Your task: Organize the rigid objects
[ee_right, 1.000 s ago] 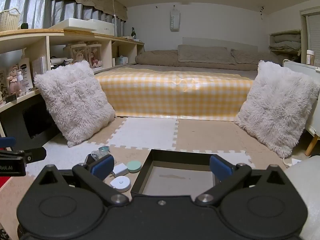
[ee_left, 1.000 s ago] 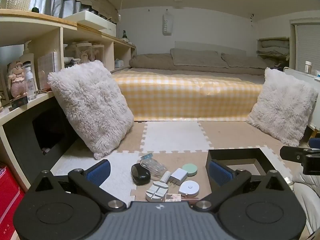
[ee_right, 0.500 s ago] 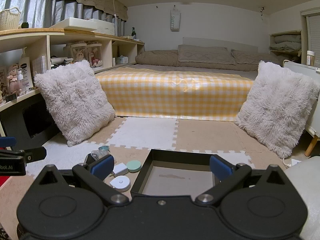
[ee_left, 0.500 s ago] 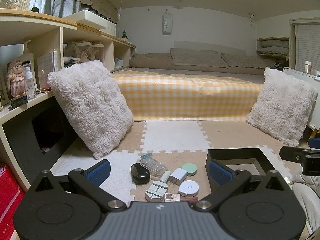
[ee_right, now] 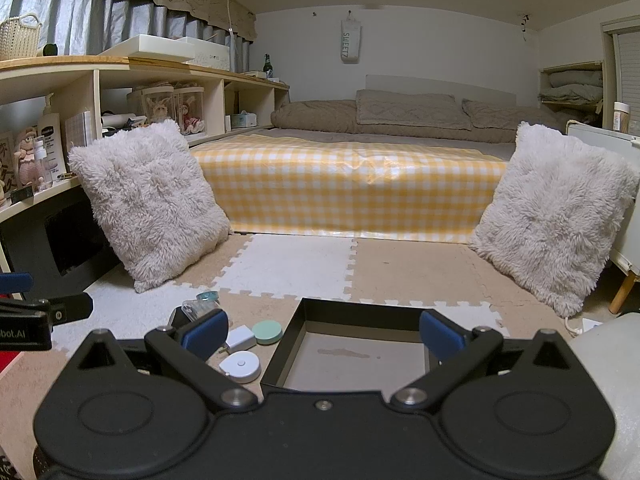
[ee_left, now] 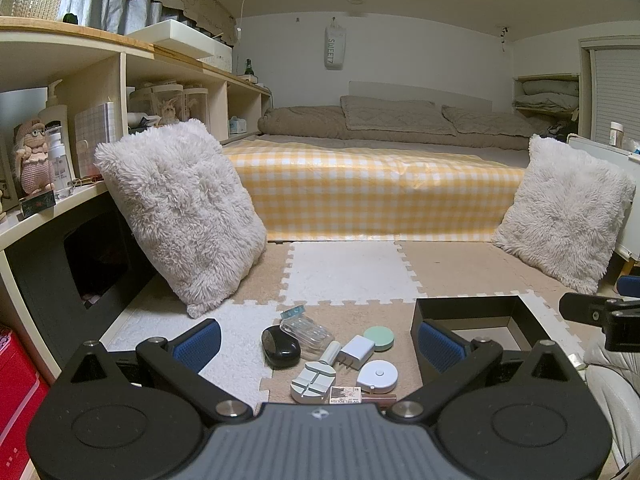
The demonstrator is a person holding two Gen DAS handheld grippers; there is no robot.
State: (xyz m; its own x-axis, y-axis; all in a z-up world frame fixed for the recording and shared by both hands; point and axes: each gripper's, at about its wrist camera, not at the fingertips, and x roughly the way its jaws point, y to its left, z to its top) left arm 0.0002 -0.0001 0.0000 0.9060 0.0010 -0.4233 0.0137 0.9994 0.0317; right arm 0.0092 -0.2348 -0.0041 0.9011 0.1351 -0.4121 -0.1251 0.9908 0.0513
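The left tool [ee_left: 318, 340] is held wide apart above the floor mat [ee_left: 348, 276], nothing between its blue pads, and the right tool [ee_right: 322, 330] is likewise spread wide and empty. A cluster of small items, a black mouse [ee_left: 280, 347], a white charger [ee_left: 357, 352], a mint round case [ee_left: 378, 337] and a white round tape measure [ee_left: 377, 376], is seen at 12 o'clock of the left tool. The black tray [ee_right: 316, 314] is found at 12 o'clock of the right tool, just beside the cluster at its 3 o'clock.

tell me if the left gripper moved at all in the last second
No. In the left wrist view the black mouse and black tray sit at the same spots against the open left gripper.
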